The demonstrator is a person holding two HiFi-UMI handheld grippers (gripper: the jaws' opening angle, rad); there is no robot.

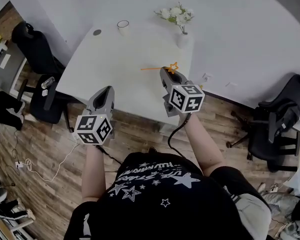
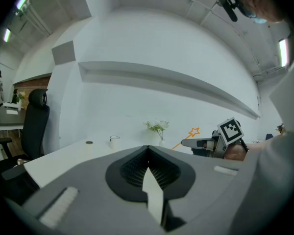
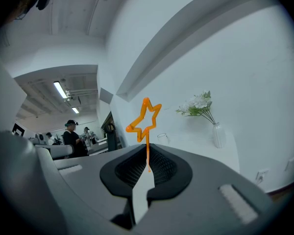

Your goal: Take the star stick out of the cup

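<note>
The right gripper [image 3: 147, 153] has its jaws closed on the star stick [image 3: 145, 117]. In its own view the orange star stands clear above the jaw tips, while the thin shaft drops into the seam between them and is lost there. How much shaft lies past the grip cannot be seen from that camera. The head view fills this in only in part, as a fine orange line runs out to the left of the jaw tips, over the near half of the white table [image 1: 115, 59]. The stick is held in the air, out of the cup [image 1: 123, 26], which stands upright near the table's far edge, well apart from the star. What is inside the cup is too small to make out in any view. The left gripper [image 2: 147, 152] has its jaws pressed together with nothing between them and hangs at the table's near edge, apart from the right one. A white vase [image 1: 182, 39] of pale flowers [image 1: 176, 15] stands at the far right corner, and a small dark disc [image 1: 97, 32] lies to the left of the cup; its nature cannot be told. A black office chair [image 1: 36, 49] sits at the table's left side, partly cut off. Figures [image 3: 71, 136] stand in the distance in the right gripper view, too small for detail.
</note>
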